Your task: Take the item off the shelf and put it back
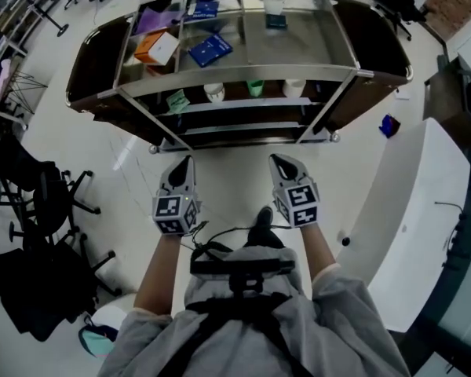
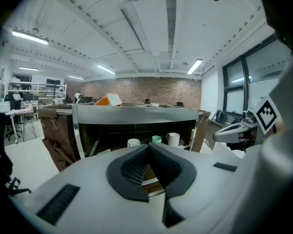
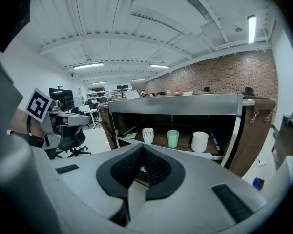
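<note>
A person in a grey top stands on a pale floor, arms stretched forward, holding the left gripper (image 1: 188,161) and the right gripper (image 1: 276,159) side by side and apart from each other, each pointed at a steel shelf cart (image 1: 298,73) just ahead. In its own view the left gripper (image 2: 147,147) has its dark ribbed jaws pressed together at the tip with nothing between them; the right gripper (image 3: 142,146) likewise shows its jaws closed and empty. Neither tool touches the cart. On the cart's middle shelf, a white cup (image 3: 147,135), a green cup (image 3: 173,138) and a white mug (image 3: 199,141) stand upright in a row, a little apart from one another. The top tray carries an orange-and-white box (image 1: 155,47) at the left, a blue box (image 1: 210,49) beside it, and a pale cup (image 1: 274,2) toward the far edge. A black office chair (image 1: 39,187) sits to the person's left and a white counter (image 1: 408,226) to the right, with a brick wall and ceiling strip lights closing off the open office beyond.
</note>
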`<state>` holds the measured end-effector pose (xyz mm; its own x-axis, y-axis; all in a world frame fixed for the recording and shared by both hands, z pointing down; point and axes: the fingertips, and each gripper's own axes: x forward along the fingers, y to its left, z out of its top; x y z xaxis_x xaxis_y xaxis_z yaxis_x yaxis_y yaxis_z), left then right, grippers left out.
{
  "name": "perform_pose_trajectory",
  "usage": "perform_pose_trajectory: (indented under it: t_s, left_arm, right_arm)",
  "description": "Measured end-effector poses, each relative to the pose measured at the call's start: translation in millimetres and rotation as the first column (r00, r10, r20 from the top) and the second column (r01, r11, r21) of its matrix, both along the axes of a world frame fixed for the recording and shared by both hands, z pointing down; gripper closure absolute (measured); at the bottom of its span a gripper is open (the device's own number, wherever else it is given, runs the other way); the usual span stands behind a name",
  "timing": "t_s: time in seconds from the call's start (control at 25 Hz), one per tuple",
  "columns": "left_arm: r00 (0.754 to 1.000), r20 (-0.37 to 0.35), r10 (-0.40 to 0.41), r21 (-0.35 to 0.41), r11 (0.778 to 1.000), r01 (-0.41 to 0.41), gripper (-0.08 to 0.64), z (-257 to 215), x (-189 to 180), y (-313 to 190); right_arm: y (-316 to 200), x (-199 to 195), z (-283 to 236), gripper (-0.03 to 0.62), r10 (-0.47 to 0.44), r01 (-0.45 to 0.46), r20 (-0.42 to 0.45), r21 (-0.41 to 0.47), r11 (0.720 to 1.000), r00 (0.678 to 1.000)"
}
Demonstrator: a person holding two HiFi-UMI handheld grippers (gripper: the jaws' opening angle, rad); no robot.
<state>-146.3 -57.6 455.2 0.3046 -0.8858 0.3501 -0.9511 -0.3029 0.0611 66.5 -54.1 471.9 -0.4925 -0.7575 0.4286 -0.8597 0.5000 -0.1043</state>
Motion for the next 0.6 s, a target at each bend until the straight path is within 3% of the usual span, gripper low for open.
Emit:
perform_pose_trajectory:
  t_s: [0.36,0.6]
  left_arm:
    - [0.999,0.021,-0.031,-0.026,0.999,0.031,0.552,17.9,29.4,-47.8]
    - [1.000,0.005,-0.013,-0.034,0.999,0.013,0.552,44.9,30.8,-83.4]
  right_arm:
    - [-47.3,15.3,15.8,0.583,-0.064,0.066,0.049,-0.044,0.997,0.997]
    - [-64.9,10.8,27.5,0.583,-0.044,0.045,0.016,-0.028,0.999,0.999]
